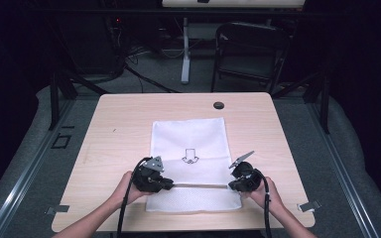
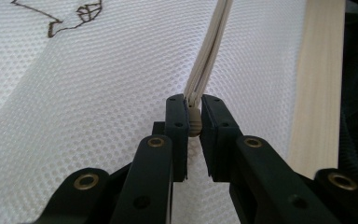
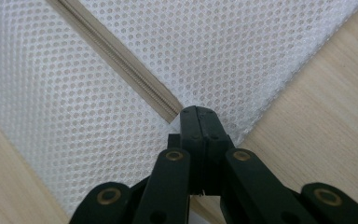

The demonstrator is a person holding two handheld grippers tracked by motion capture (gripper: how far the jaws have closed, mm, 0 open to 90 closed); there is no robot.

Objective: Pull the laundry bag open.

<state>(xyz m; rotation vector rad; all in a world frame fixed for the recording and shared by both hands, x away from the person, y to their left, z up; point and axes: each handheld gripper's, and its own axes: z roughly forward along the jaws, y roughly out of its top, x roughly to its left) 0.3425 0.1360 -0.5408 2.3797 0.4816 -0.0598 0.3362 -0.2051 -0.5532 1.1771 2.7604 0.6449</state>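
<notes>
Both grippers matter here: with the mesh bag (image 1: 188,148) flat on the table (image 1: 119,124), right gripper (image 3: 196,114) stays pinched shut on the zipper's end while left gripper (image 2: 194,122), clamped on the zipper pull (image 2: 194,123), slides straight along the zipper (image 1: 198,186).

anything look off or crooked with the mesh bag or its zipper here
Nothing stands out. The white mesh bag lies flat and square on the table. Its zipper runs straight between the left gripper and the right gripper, no tears visible.
</notes>
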